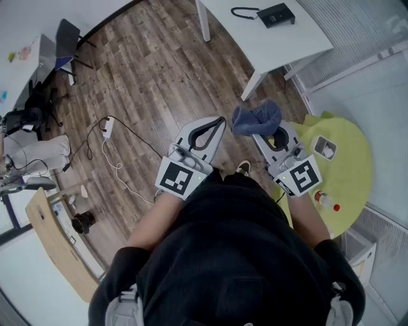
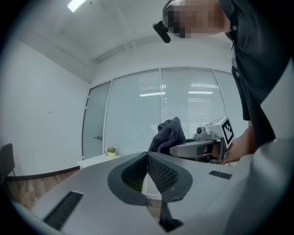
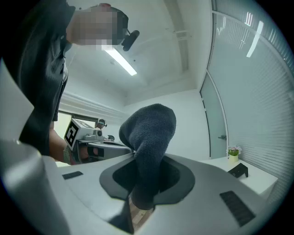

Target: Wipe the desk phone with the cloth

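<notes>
The black desk phone (image 1: 275,14) lies with its coiled cord on a white table (image 1: 268,44) at the far side of the room, well away from both grippers. My right gripper (image 1: 268,135) is shut on a dark blue-grey cloth (image 1: 256,119), which bunches up above the jaws (image 3: 149,137). In the right gripper view the phone (image 3: 238,170) shows small on the table at the right. My left gripper (image 1: 218,122) is held beside the right one, shut with nothing between its fingers. The left gripper view shows the cloth (image 2: 167,135) and the right gripper (image 2: 202,148) just beyond the closed jaw tips.
A round yellow table (image 1: 347,178) with a small bottle (image 1: 328,202) and a white item stands to my right. A power strip and white cable (image 1: 108,130) trail over the wooden floor at the left. A small potted plant (image 3: 233,151) stands on the white table.
</notes>
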{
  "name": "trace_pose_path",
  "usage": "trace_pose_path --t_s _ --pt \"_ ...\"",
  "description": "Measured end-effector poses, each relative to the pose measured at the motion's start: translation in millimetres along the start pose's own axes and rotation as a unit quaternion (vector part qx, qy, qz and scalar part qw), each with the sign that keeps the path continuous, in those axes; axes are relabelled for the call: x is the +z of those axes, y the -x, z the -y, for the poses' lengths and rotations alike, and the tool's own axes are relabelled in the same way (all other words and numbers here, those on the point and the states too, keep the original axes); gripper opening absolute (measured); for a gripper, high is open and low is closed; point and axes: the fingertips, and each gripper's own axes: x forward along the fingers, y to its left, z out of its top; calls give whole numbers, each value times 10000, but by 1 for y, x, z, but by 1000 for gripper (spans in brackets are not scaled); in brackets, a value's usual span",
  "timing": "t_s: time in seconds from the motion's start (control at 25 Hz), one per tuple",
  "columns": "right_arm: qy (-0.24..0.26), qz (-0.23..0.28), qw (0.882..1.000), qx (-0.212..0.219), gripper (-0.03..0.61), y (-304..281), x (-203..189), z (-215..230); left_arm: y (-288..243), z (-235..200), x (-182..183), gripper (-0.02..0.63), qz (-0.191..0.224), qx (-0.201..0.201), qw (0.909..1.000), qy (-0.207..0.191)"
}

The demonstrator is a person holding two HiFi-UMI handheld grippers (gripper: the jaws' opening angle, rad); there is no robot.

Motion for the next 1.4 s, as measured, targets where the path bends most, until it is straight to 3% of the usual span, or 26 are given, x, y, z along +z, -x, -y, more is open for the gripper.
trace_pose_path --t_s 0.64,1.4 --pt "61 -11 9998 178 84 -40 2 -37 43 -33 -1 11 117 159 9998 -46" --pt "220 -72 9989 403 86 -142 -1 -94 115 -128 -10 11 269 454 9986 6"
